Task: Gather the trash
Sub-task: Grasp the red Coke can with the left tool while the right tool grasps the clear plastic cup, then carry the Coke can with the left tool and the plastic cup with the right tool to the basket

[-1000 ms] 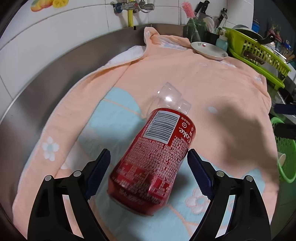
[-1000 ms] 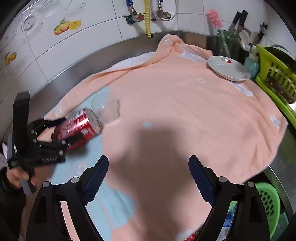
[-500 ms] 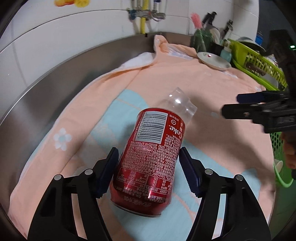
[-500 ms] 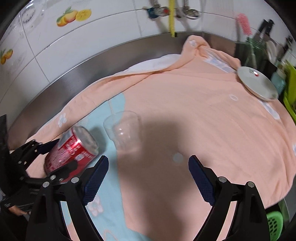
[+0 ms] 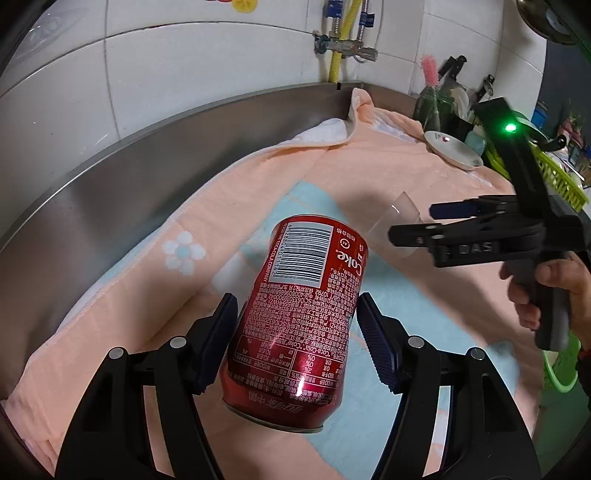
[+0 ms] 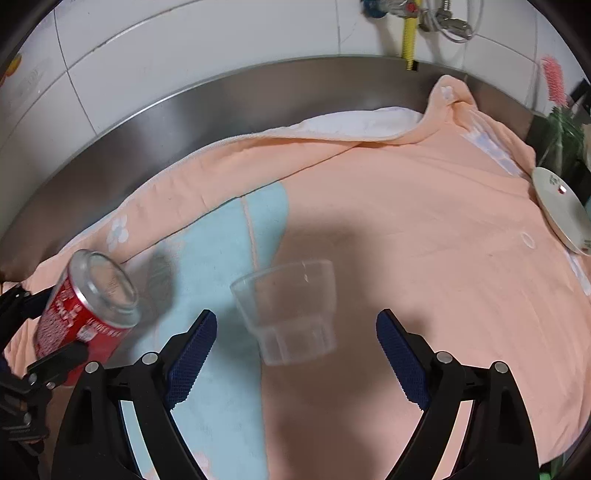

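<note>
Red cola can (image 5: 299,317), one, clamped between left gripper (image 5: 295,332) pads, lifted over towel (image 6: 424,240) near left edge. Clear plastic cup (image 6: 288,310), one, lies on towel mid-worktop. Right gripper (image 6: 295,354) wide, flanking cup, not touching. One plate (image 6: 561,210) at right edge.

A peach towel (image 6: 424,229) with a pale blue panel (image 6: 229,258) and white flower prints lies spread over the steel table (image 6: 155,147), reaching ahead of both claws to the raised back edge. Beyond that edge stands a white tiled wall (image 5: 184,74) with a yellow hose (image 6: 409,35) and tap fittings. Far ahead and to the right of the claws, a white plate (image 6: 559,210) rests on the towel's corner, just beside a glass jar (image 5: 430,107) holding a pink brush (image 6: 553,79). A green rack (image 5: 557,177) sits further right.
</note>
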